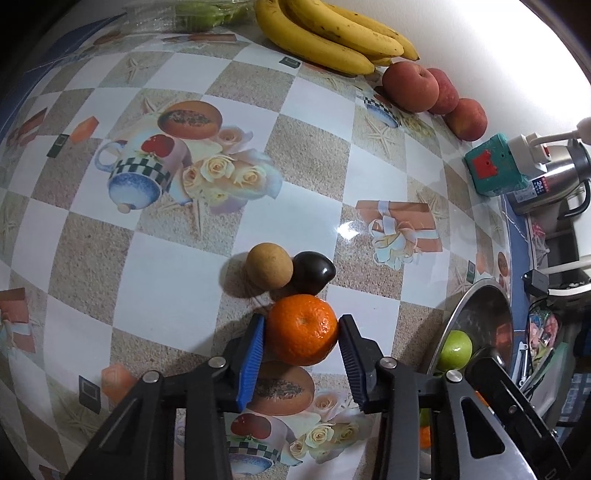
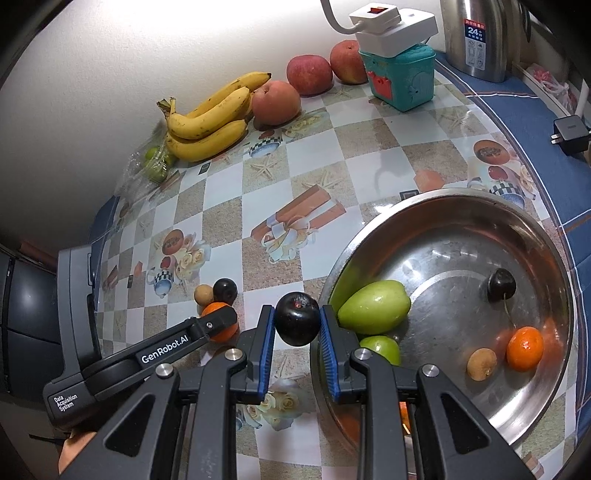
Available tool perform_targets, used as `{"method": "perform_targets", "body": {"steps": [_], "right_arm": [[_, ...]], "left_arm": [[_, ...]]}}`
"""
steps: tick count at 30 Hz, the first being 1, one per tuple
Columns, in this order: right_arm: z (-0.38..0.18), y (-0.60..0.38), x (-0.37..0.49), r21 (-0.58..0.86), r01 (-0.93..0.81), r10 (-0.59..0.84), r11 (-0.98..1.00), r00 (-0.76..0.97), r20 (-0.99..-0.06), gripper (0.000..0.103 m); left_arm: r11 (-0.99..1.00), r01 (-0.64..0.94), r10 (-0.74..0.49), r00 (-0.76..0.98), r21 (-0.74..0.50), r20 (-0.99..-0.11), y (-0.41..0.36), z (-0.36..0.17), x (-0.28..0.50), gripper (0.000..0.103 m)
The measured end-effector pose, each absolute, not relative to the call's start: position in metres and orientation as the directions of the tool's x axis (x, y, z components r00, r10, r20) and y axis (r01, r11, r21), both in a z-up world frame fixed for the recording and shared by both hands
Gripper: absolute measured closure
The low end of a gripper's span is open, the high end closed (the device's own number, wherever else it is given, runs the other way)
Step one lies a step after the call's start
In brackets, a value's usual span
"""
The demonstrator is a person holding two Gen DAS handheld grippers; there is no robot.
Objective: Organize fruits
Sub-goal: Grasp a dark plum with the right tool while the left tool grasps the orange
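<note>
My left gripper [image 1: 302, 326] is shut on an orange tangerine [image 1: 302, 334], low over the table. Just beyond it lie a small brown fruit [image 1: 269, 270] and a dark plum [image 1: 313, 272], touching each other. My right gripper [image 2: 297, 323] is shut on a dark plum [image 2: 297, 324], held just left of the steel bowl's rim [image 2: 436, 195]. The bowl holds two green fruits [image 2: 375, 307], a dark cherry [image 2: 501, 285], a tangerine [image 2: 524, 349] and a small brown fruit [image 2: 481, 363]. The left gripper [image 2: 218, 325] with its tangerine shows in the right wrist view.
Bananas [image 2: 210, 122], three red apples [image 2: 309, 74] and bagged green fruit [image 2: 155, 166] line the wall. A teal box [image 2: 404, 79] with a white power strip [image 2: 393, 27], a steel kettle [image 2: 480, 37] and a black charger [image 2: 570, 134] stand at the far right.
</note>
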State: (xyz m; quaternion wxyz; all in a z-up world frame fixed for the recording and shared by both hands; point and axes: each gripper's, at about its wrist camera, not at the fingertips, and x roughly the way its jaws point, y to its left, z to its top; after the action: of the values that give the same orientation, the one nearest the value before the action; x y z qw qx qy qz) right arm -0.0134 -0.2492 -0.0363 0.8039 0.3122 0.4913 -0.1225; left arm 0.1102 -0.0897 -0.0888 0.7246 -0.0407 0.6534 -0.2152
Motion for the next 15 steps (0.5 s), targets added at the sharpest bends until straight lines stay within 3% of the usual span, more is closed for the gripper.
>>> {"method": "perform_targets", "body": {"steps": [15], "right_arm": [[-0.032, -0.250, -0.015, 0.390, 0.509, 0.106, 0.767, 0.498, -0.860, 0.078]], "left_arm": [[0.871, 0.243, -0.457, 0.084, -0.426, -0.886, -0.077, -0.061, 0.113, 0.061]]}}
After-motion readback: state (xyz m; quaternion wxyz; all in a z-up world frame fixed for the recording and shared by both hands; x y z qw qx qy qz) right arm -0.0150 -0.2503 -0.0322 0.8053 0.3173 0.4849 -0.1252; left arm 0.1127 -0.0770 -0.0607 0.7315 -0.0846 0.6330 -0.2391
